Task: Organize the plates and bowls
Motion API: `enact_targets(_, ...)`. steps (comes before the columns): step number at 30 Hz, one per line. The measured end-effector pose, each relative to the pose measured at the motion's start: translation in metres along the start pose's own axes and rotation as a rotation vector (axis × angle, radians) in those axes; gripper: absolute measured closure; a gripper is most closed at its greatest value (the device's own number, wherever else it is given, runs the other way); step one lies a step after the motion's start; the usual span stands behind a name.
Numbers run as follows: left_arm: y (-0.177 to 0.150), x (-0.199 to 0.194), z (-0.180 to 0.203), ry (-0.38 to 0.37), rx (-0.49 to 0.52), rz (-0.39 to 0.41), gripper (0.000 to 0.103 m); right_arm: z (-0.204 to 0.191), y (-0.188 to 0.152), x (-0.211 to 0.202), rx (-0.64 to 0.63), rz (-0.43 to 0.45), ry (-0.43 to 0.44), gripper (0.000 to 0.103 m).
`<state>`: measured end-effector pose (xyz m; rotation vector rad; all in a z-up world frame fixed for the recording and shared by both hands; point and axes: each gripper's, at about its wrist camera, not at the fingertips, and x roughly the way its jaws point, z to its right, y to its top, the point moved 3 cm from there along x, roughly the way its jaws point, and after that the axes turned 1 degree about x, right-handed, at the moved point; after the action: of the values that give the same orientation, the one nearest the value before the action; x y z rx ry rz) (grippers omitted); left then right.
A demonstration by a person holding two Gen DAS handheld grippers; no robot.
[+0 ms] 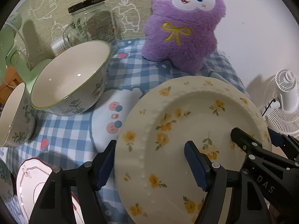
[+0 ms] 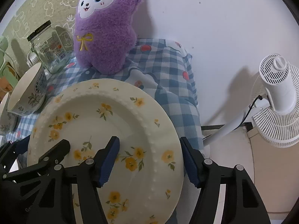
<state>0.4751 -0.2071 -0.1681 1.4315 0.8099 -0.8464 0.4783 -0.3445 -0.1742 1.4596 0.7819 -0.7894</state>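
A cream plate [image 1: 186, 100] with yellow flowers lies on the blue checked tablecloth [image 1: 71, 130]. My left gripper [image 1: 149, 147] straddles its left rim, one finger outside the edge and one over the plate's well, jaws wide and not clamped. My right gripper [image 2: 149, 141] straddles the right rim of the same plate [image 2: 104, 123] in the same way and shows at the far side [image 1: 257, 138] in the left wrist view. A large floral bowl [image 1: 71, 80] and a smaller one [image 1: 15, 115] stand to the left. A white red-rimmed plate [image 1: 33, 179] lies at the bottom left.
A purple plush toy [image 1: 183, 24] stands behind the plate, beside a glass jar [image 1: 93, 20] with a dark lid. A white fan [image 2: 276, 100] sits off the table's right edge, near the white wall. Something green [image 1: 11, 43] stands at the far left.
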Motion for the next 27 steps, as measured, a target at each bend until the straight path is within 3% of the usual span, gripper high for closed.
enact_targets(10, 0.001, -0.001, 0.001, -0.003, -0.006, -0.008, 0.033, -0.001, -0.001, -0.002, 0.017, -0.021, -0.010, 0.038)
enact_targets(22, 0.003, -0.003, -0.008, 0.002, -0.001, -0.001, 0.044, 0.000, -0.007, -0.006, 0.007, -0.049, 0.000, 0.039)
enact_targets(27, 0.005, -0.004, -0.008, 0.011, -0.012, -0.012, 0.046, 0.004, -0.006, -0.008, 0.034, -0.064, -0.004, 0.045)
